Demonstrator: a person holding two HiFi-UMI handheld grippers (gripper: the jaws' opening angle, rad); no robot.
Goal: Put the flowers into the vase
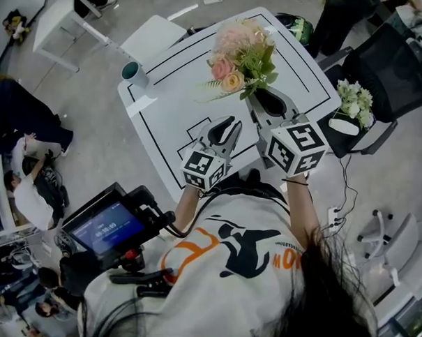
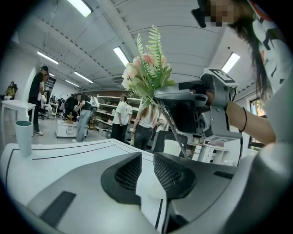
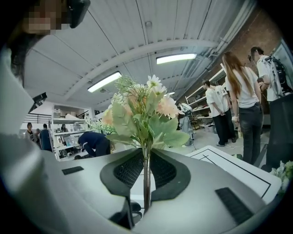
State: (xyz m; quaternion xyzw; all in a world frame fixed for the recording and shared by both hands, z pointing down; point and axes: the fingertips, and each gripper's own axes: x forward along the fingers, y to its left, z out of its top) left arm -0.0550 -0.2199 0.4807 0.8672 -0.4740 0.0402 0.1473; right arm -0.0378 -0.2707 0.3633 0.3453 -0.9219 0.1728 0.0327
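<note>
Nearest the lens, the right hand-held gripper: clamped on the stems of the flowers, mesh pads pressing in from both sides. Holds the bunch with its long axis upright through the jaws, blooms and leaves above, bare stem ends trailing below at a slant in the left gripper view. Left hand-held gripper: jaws a little apart, nothing between the pads but a strip of white bench; carries no part of the load. In the head view, sits just beside the right one and slightly nearer the person, both over the near half of the bench.

Vase: teal, upright, mouth up, at the far left corner of the bench, well apart from the flowers. Lies to the left of the right hand-held gripper and somewhat farther out. Nearer the empty left hand-held gripper than the loaded right one. Probably calls for a sweep leftward across the bench, then a lowering of the stem ends into the mouth.

Between flowers and vase: only bare bench top with black lines. No obstacle apart from the left hand-held gripper, close beside the likely path.

Around: white bouquet off the bench's right edge by a black chair; white chair beyond the far edge; monitor rig at the person's left; people standing in the background.
</note>
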